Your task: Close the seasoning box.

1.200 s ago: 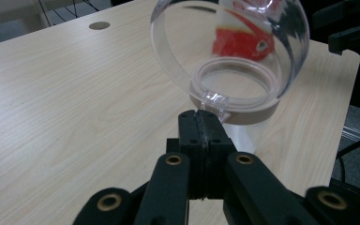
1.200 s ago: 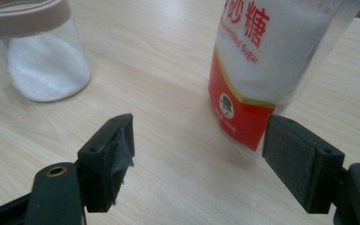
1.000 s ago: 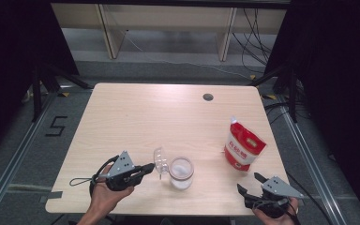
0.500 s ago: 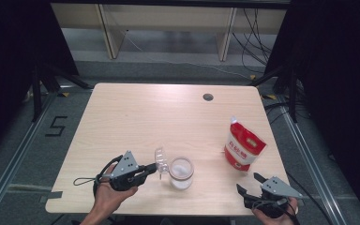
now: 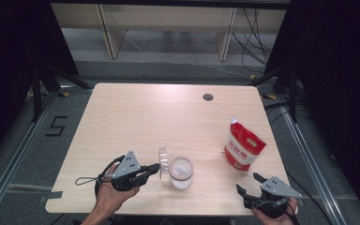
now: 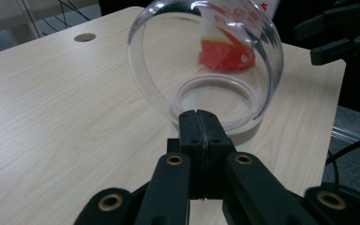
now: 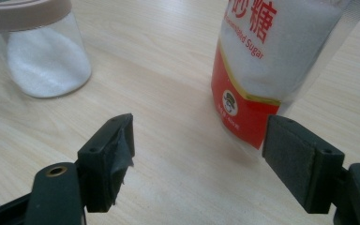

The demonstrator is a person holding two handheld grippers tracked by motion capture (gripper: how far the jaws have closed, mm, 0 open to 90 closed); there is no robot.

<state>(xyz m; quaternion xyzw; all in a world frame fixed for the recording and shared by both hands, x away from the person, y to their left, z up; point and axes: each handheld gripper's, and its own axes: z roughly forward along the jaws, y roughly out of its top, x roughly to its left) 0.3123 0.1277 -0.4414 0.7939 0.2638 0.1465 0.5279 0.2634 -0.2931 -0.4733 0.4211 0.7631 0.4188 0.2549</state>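
**Left clamped on jar lid, right apart by sugar bag**

High view: we see the jar (image 5: 181,172) near the table's (image 5: 136,117) front edge, white granules inside. The left gripper (image 5: 155,168) sits just left of the jar, pinching the clear lid (image 5: 162,160), which stands on edge beside the jar's rim. The sugar bag (image 5: 244,146) stands upright right of the jar, well apart. The right gripper (image 5: 249,183) is right of the jar, just in front of the bag.

Left gripper view: we see jaws together on the lid (image 6: 206,61) edge, jar mouth (image 6: 215,101) behind.

Right gripper view: jaws apart, nothing between; jar (image 7: 40,51) at left, bag (image 7: 272,65) at right.
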